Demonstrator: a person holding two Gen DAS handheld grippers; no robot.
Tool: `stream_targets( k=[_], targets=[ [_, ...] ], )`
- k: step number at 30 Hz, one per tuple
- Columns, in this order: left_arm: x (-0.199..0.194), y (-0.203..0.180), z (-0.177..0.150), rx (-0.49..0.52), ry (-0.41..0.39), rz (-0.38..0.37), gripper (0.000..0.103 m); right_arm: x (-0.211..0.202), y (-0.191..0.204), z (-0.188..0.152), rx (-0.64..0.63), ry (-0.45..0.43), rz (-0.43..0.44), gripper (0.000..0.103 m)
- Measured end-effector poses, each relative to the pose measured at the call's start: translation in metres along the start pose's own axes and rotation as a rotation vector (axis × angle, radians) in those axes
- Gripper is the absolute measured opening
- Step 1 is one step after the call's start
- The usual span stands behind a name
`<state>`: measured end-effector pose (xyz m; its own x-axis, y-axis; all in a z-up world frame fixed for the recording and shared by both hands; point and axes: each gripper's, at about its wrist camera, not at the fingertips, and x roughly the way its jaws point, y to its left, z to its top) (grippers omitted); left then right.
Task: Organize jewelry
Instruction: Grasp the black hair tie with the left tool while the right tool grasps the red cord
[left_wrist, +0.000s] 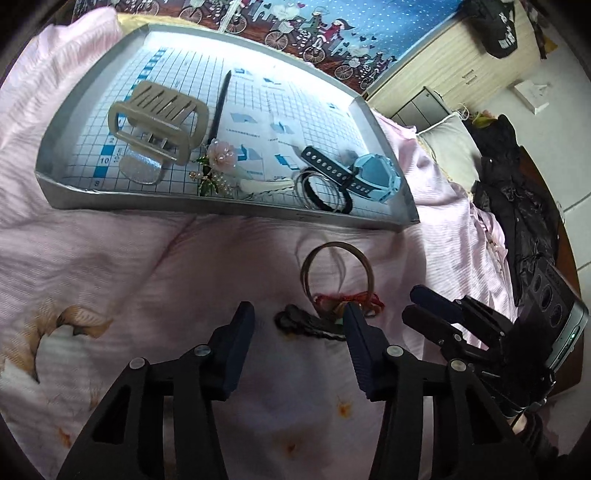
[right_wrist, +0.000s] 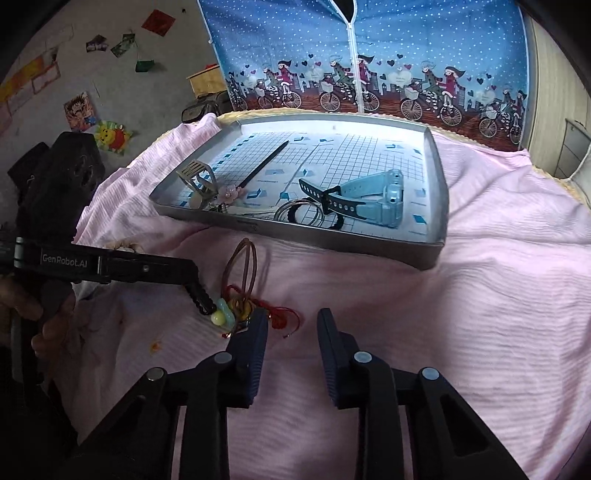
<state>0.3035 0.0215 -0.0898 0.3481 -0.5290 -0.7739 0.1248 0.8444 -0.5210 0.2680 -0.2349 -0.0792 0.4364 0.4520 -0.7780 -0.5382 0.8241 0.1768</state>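
Pink bedspread carries a silver metal tray; just before it lies a brown ring bracelet with red cord. Both grippers, left and right, hover with jaws spread; pickup comes next.

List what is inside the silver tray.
The tray holds a beige claw clip, flower hairpin, white clip, black hair tie and blue watch. Anything beneath them is hidden.

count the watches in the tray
1. The light blue watch lies near the right end of the tray, its dark strap over the hair ties. Nothing else there looks like a watch.
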Motion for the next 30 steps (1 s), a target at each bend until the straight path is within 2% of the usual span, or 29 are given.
stream_targets(
  k=[6,11,12,13,15,16,24,30],
  targets=[
    [0.003,0.011,0.003,-0.044,0.011,-0.031,0.043,0.018,0.001,0.004,-0.009,0.032,0.032,0.025],
    [0.003,0.007,0.0,-0.005,0.019,-0.003,0.029,0.029,0.002,0.0,-0.015,0.081,0.043,0.025],
    [0.004,0.007,-0.001,-0.003,0.02,-0.002,0.023,0.03,0.003,-0.001,-0.018,0.085,0.042,0.025],
    [0.004,0.007,-0.001,-0.004,0.019,-0.005,0.021,0.03,0.003,-0.001,-0.019,0.087,0.042,0.024],
    [0.004,0.008,-0.002,-0.012,0.016,-0.012,0.019,0.031,0.004,-0.002,-0.022,0.093,0.048,0.01],
    [0.003,0.01,-0.002,-0.018,0.014,-0.017,0.016,0.032,0.004,-0.002,-0.022,0.096,0.045,0.01],
    [-0.003,-0.003,-0.011,-0.017,0.02,-0.021,0.015,0.026,0.005,-0.003,-0.011,0.107,0.042,0.009],
    [-0.008,-0.02,-0.03,0.001,0.066,-0.035,0.015,0.011,-0.008,-0.002,0.055,0.09,0.012,0.009]
  ],
)
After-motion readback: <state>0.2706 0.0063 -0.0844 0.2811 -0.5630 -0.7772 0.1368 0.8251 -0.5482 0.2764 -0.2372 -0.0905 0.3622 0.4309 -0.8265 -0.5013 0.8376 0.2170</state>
